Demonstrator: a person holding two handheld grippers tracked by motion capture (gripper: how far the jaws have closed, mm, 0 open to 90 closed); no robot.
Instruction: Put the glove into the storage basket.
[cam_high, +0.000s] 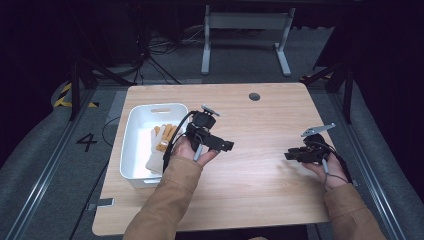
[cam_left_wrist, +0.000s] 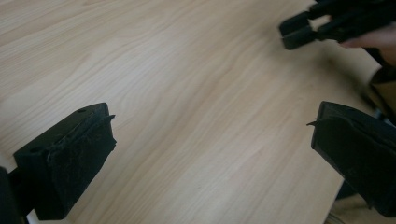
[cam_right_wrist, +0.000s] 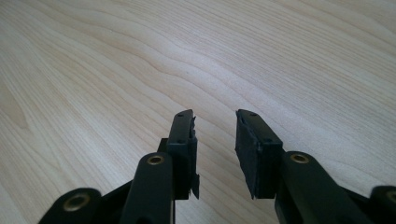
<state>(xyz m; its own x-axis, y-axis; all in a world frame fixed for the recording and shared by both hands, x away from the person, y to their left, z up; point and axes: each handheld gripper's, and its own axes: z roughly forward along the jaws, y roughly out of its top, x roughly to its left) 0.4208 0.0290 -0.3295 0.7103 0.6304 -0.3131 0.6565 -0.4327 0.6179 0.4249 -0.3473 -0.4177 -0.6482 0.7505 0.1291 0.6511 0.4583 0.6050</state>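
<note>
Seemingly between steps, both tongs stand apart and empty over the bare bench (cam_high: 260, 165), left tongs (cam_high: 227, 146) just right of the white bin (cam_high: 131, 145) holding what may be gloves (cam_high: 161, 145), right tongs (cam_high: 290, 155) far right; next calls for reaching back into it.

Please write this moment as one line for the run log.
left gripper: open, empty, over table | right gripper: open, empty | gloves: in white bin

Grey carpet (cam_high: 45, 150), wooden table (cam_high: 260, 145) (dark room)
</note>
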